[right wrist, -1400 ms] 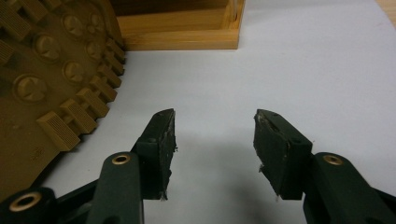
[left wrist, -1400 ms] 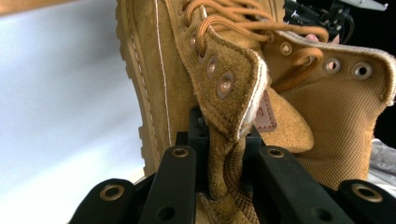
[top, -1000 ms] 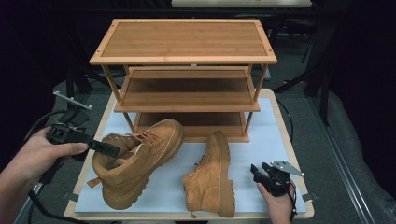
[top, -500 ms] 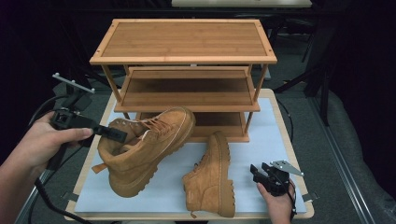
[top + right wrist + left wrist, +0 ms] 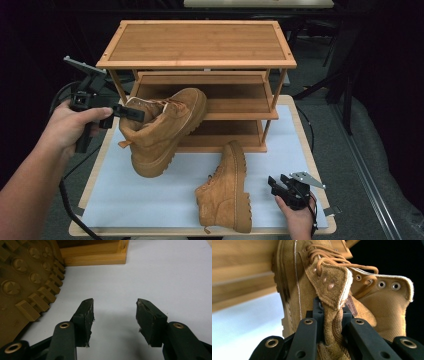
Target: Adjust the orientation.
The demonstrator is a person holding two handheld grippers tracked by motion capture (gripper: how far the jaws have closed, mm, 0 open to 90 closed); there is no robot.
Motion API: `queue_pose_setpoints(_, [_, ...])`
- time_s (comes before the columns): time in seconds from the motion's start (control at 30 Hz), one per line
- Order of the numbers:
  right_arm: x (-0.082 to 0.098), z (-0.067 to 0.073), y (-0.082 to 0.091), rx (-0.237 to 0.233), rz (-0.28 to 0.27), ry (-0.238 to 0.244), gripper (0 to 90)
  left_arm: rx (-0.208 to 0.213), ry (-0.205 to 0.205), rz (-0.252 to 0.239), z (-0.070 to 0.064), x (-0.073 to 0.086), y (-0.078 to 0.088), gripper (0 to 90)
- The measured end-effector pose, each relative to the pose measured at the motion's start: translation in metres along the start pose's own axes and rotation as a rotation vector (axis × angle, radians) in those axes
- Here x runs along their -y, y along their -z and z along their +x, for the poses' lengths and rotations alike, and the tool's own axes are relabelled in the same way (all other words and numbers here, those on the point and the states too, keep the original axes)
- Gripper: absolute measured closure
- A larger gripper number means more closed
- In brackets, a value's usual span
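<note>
White mat (image 5: 155, 272); sole lugs (image 5: 35, 302) beside open jaws.

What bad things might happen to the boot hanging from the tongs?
The left tongs pinch only the soft collar flap of the lifted boot, so the heavy boot might slip out or swing. Its toe is near the middle shelf of the wooden rack, so it might bump the shelf edge. If it falls, it might hit the other boot lying on its side.

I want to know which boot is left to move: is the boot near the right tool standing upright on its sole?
No, that boot lies on its side on the white mat, its lugged sole turned toward the open right tool.
</note>
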State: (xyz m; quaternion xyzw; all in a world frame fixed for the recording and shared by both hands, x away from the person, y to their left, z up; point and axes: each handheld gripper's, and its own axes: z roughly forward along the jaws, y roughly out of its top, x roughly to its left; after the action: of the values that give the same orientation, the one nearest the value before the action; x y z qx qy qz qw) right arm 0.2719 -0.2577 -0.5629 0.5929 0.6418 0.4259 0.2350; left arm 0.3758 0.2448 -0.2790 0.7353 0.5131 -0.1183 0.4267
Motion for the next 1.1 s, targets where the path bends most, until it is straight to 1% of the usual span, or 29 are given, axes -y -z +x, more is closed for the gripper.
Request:
queue_pose_setpoints(0.03, [0.000, 0.000, 0.000, 0.001, 0.000, 0.003, 47.8, -0.003, 0.014, -0.023, 0.002, -0.002, 0.000, 81.8])
queue_pose_setpoints(0.07, [0.000, 0.000, 0.000, 0.000, -0.001, 0.000, 47.8, -0.012, 0.018, -0.037, 0.004, -0.004, 0.000, 81.8])
queue_pose_setpoints(0.1, [0.000, 0.000, 0.000, -0.001, 0.000, 0.000, 47.8, -0.020, 0.034, -0.058, 0.006, -0.006, -0.001, 81.8])
queue_pose_setpoints(0.13, [0.000, -0.001, 0.001, 0.002, 0.013, 0.002, 47.8, -0.028, 0.046, -0.075, 0.007, -0.007, -0.001, 81.8])
queue_pose_setpoints(0.2, [0.000, -0.001, 0.001, 0.007, 0.019, 0.002, 47.8, -0.055, 0.067, -0.111, 0.009, -0.009, -0.003, 81.7])
queue_pose_setpoints(0.23, [0.000, -0.001, 0.002, 0.007, 0.018, 0.000, 47.8, -0.063, 0.071, -0.120, 0.010, -0.010, -0.004, 81.6])
queue_pose_setpoints(0.27, [-0.001, -0.001, 0.002, 0.006, 0.018, 0.001, 47.8, -0.078, 0.080, -0.140, 0.010, -0.010, -0.005, 81.6])
queue_pose_setpoints(0.33, [0.000, -0.001, 0.001, 0.001, 0.014, -0.001, 47.8, -0.084, 0.099, -0.161, 0.011, -0.012, -0.009, 81.5])
queue_pose_setpoints(0.37, [0.000, -0.001, 0.001, -0.001, 0.008, -0.003, 47.9, -0.079, 0.114, -0.179, 0.013, -0.012, -0.010, 81.5])
queue_pose_setpoints(0.4, [-0.001, -0.001, 0.001, 0.001, 0.019, -0.001, 47.8, -0.077, 0.116, -0.181, 0.015, -0.013, -0.011, 81.4])
queue_pose_setpoints(0.43, [-0.001, -0.001, 0.001, 0.002, 0.018, -0.002, 47.8, -0.080, 0.132, -0.206, 0.015, -0.014, -0.013, 81.5])
queue_pose_setpoints(0.47, [-0.001, 0.000, 0.001, 0.001, 0.019, -0.002, 47.8, -0.068, 0.137, -0.212, 0.017, -0.014, -0.014, 81.5])
queue_pose_setpoints(0.53, [0.000, 0.000, 0.001, 0.002, 0.013, -0.002, 47.8, -0.072, 0.155, -0.248, 0.019, -0.015, -0.017, 81.5])
queue_pose_setpoints(0.57, [0.000, 0.000, 0.001, 0.001, 0.013, -0.003, 47.8, -0.064, 0.165, -0.258, 0.019, -0.015, -0.019, 81.5])
queue_pose_setpoints(0.6, [-0.001, -0.001, 0.002, 0.002, 0.017, -0.003, 47.8, -0.076, 0.168, -0.276, 0.020, -0.015, -0.020, 81.4])
queue_pose_setpoints(0.63, [0.000, -0.001, 0.001, -0.002, 0.005, -0.005, 47.8, -0.076, 0.168, -0.276, 0.020, -0.015, -0.020, 81.4])
queue_pose_setpoints(0.7, [0.000, -0.001, 0.001, -0.004, 0.007, -0.008, 47.8, -0.078, 0.174, -0.297, 0.020, -0.014, -0.025, 81.3])
queue_pose_setpoints(0.73, [0.000, -0.002, 0.001, -0.004, 0.007, -0.011, 47.8, -0.075, 0.189, -0.315, 0.021, -0.015, -0.028, 81.2])
queue_pose_setpoints(0.77, [0.000, -0.002, 0.001, -0.004, 0.008, -0.011, 47.8, -0.076, 0.195, -0.328, 0.023, -0.015, -0.029, 81.2])
queue_pose_setpoints(0.8, [0.000, -0.002, 0.002, -0.004, 0.018, -0.012, 47.8, -0.067, 0.209, -0.337, 0.025, -0.015, -0.031, 81.2])
queue_pose_setpoints(0.83, [0.000, -0.002, 0.002, -0.006, 0.017, -0.013, 47.8, -0.069, 0.213, -0.344, 0.026, -0.015, -0.032, 81.2])
queue_pose_setpoints(0.87, [0.000, -0.002, 0.001, -0.007, 0.007, -0.014, 47.8, -0.066, 0.223, -0.358, 0.027, -0.015, -0.033, 81.3])
queue_pose_setpoints(0.9, [0.000, -0.002, 0.001, -0.007, 0.007, -0.013, 47.8, -0.062, 0.218, -0.358, 0.028, -0.015, -0.035, 81.3])
queue_pose_setpoints(0.93, [0.000, -0.002, 0.002, -0.006, 0.005, -0.013, 47.8, -0.074, 0.223, -0.374, 0.029, -0.015, -0.036, 81.2])
queue_pose_setpoints(0.97, [0.000, -0.002, 0.002, -0.007, 0.005, -0.014, 47.8, -0.063, 0.232, -0.383, 0.030, -0.015, -0.037, 81.3])
queue_pose_setpoints(1.0, [0.000, -0.002, 0.001, -0.007, 0.005, -0.015, 47.8, -0.066, 0.246, -0.385, 0.030, -0.016, -0.037, 81.2])
queue_pose_setpoints(1.03, [0.000, -0.002, 0.002, -0.006, 0.015, -0.013, 47.8, -0.064, 0.250, -0.390, 0.030, -0.016, -0.038, 81.2])
queue_pose_setpoints(1.1, [0.000, -0.002, 0.002, -0.005, 0.014, -0.014, 47.8, -0.078, 0.242, -0.392, 0.028, -0.015, -0.039, 81.1])
